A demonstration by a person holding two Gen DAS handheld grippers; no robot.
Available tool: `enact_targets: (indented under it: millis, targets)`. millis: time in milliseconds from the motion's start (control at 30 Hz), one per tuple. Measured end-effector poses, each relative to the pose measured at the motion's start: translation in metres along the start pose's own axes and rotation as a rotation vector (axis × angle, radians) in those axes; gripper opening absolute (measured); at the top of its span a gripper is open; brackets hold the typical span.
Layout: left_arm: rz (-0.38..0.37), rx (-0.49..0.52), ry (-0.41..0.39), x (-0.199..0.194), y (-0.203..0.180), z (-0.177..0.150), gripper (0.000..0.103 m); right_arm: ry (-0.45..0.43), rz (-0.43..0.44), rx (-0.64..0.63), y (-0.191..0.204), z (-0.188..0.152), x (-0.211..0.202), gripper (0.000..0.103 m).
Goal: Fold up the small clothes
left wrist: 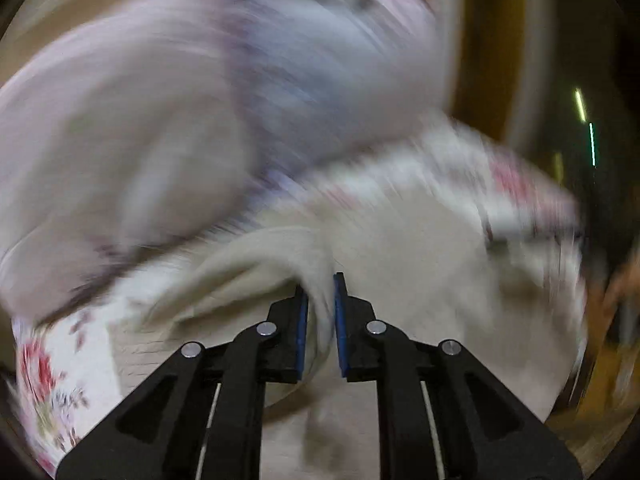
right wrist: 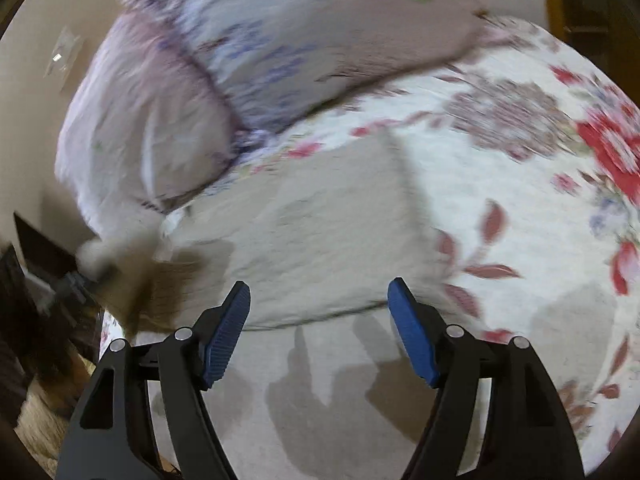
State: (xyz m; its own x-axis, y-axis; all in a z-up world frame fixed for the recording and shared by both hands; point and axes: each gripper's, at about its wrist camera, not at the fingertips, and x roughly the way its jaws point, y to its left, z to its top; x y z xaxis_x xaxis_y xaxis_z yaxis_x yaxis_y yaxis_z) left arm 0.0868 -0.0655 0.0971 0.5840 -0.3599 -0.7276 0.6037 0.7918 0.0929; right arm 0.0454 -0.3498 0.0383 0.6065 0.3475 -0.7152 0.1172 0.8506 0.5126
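A small off-white garment point(right wrist: 320, 216) lies spread on a floral bedspread point(right wrist: 520, 168). My left gripper point(left wrist: 321, 312) is shut on a bunched fold of this off-white garment point(left wrist: 280, 256), which shows blurred in the left wrist view. It also shows at the far left of the right wrist view point(right wrist: 80, 280), holding a corner of the cloth. My right gripper point(right wrist: 319, 304) is open and empty, a little above the garment's near edge, its shadow falling on the cloth below.
Two pale lilac floral pillows point(right wrist: 248, 60) lie at the far side of the bed, also in the left wrist view point(left wrist: 200, 100). A beige wall point(right wrist: 36, 60) is at the left. The bed's edge and dark floor point(right wrist: 32, 360) are at the lower left.
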Motion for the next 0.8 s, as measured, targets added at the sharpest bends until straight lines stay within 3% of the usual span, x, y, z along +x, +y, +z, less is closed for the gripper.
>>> enact_targets:
  millis: [67,133,167,267,400,500,567,600,633,667,700,800]
  targets:
    - [0.033,0.01,0.023,0.001,-0.016,-0.021,0.017,0.011,0.006,0.025,-0.015,-0.006,-0.007,0.073]
    - [0.082,-0.067,0.017,-0.017,-0.003,-0.046,0.062,0.02,-0.007,0.023,-0.025,-0.013,-0.015,0.073]
    - [0.117,-0.126,0.009,-0.03,0.011,-0.065,0.068,0.033,-0.004,0.035,-0.031,-0.018,-0.019,0.074]
    - [0.19,-0.258,0.03,-0.055,0.032,-0.098,0.068,0.067,0.109,0.026,-0.014,-0.012,-0.009,0.067]
    - [0.266,-0.497,0.016,-0.081,0.06,-0.131,0.069,0.063,0.186,-0.179,0.08,0.002,0.025,0.061]
    - [0.275,-0.614,0.052,-0.086,0.07,-0.153,0.072,0.065,0.137,-0.389,0.166,0.002,0.063,0.059]
    - [0.273,-0.665,0.07,-0.09,0.074,-0.169,0.072,0.099,0.049,-0.494,0.208,-0.003,0.1,0.058]
    - [0.27,-0.686,0.071,-0.093,0.077,-0.176,0.072,0.128,0.01,-0.512,0.218,-0.005,0.118,0.052]
    - [0.27,-0.701,0.072,-0.096,0.078,-0.181,0.073,0.17,-0.057,-0.524,0.224,-0.005,0.143,0.022]
    - [0.268,-0.718,0.075,-0.1,0.082,-0.189,0.073,0.195,-0.097,-0.517,0.221,-0.006,0.155,0.005]
    - [0.267,-0.726,0.078,-0.102,0.084,-0.193,0.073,0.197,-0.106,-0.469,0.212,-0.002,0.161,0.005]
    - [0.245,-0.761,0.068,-0.11,0.09,-0.206,0.073,0.027,-0.055,-0.25,0.171,0.017,0.12,0.004]
